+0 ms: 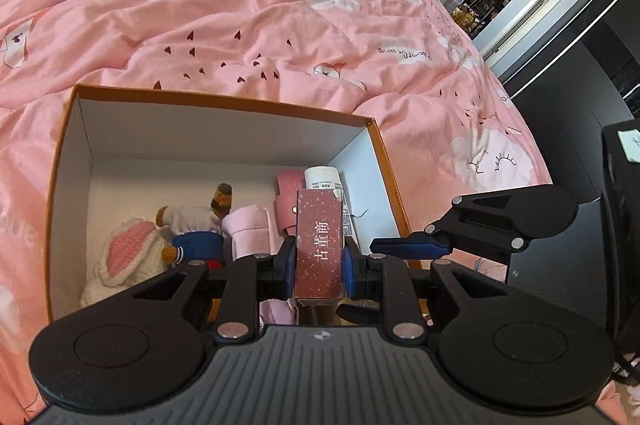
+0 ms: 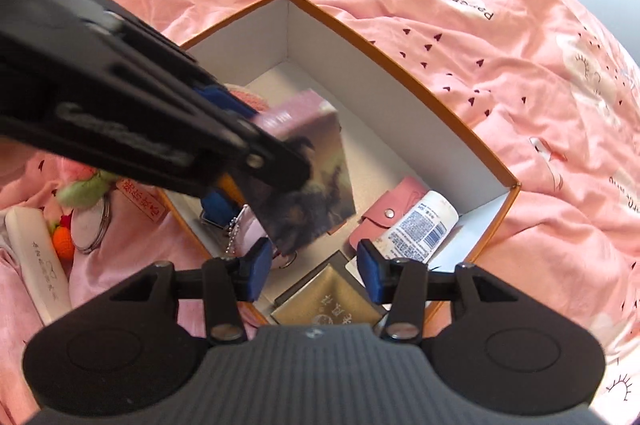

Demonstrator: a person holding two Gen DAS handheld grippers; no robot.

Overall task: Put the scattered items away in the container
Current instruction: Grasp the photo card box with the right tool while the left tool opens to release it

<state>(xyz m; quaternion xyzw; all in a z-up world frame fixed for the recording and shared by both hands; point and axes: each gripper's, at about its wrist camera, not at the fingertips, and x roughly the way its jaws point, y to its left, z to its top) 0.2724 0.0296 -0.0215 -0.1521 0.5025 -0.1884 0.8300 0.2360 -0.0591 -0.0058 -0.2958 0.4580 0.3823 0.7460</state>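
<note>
At lower centre, left gripper [image 1: 319, 261] clamped maroon carton [image 1: 319, 245] above orange box [image 1: 224, 97]; right gripper [image 2: 314, 271] gaped empty. Early release risked carton toppling onto white bottle [image 2: 420, 225].

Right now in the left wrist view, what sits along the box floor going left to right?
Knitted bunny hat → teddy bear → pale pink roll → dark red carton clamped in the left tool → right tool at the orange box rim.

box [image 2: 420, 81] on bed [image 2: 500, 25] | bottle [image 2: 424, 225], wallet [image 2: 384, 213] in box
</note>
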